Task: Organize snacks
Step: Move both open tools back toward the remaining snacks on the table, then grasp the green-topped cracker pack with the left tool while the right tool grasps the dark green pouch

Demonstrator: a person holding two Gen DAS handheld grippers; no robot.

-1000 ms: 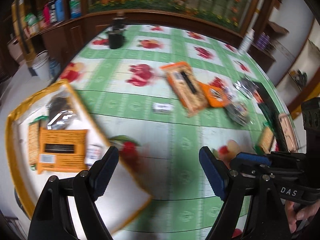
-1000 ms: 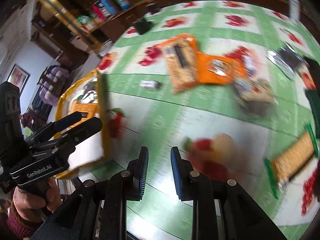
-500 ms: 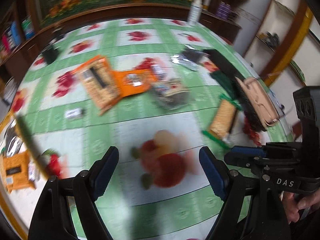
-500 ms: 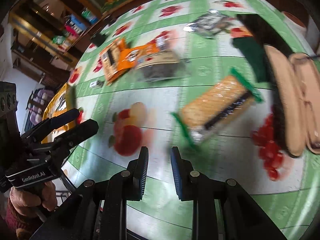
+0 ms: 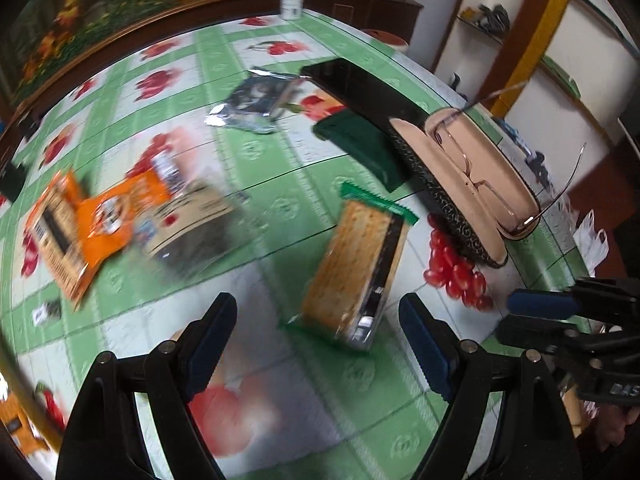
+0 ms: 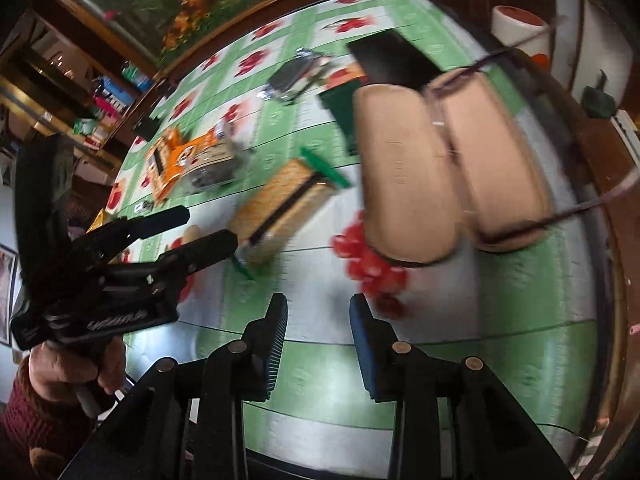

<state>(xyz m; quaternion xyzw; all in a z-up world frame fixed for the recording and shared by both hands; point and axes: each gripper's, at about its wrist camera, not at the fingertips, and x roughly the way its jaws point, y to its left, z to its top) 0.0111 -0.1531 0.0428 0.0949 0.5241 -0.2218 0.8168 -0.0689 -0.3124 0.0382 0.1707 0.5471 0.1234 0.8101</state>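
While both grippers hover above a green tablecloth (image 5: 256, 152) printed with fruit, the left gripper (image 5: 316, 340) has its jaws spread wide and empty, with a green-edged cracker packet (image 5: 356, 268) lying flat on the cloth just beyond its tips. The right gripper (image 6: 318, 340) has just been opening its jaws, which stand partly apart with nothing between them. Past the packet lie an open glasses case (image 5: 456, 184), orange snack packets (image 5: 96, 216) and a silver pouch (image 5: 256, 104).

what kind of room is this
Probably a lived-in home dining or living room: a table with a green fruit-print plastic cloth, a dark wooden sideboard behind it, and an open beige glasses case.
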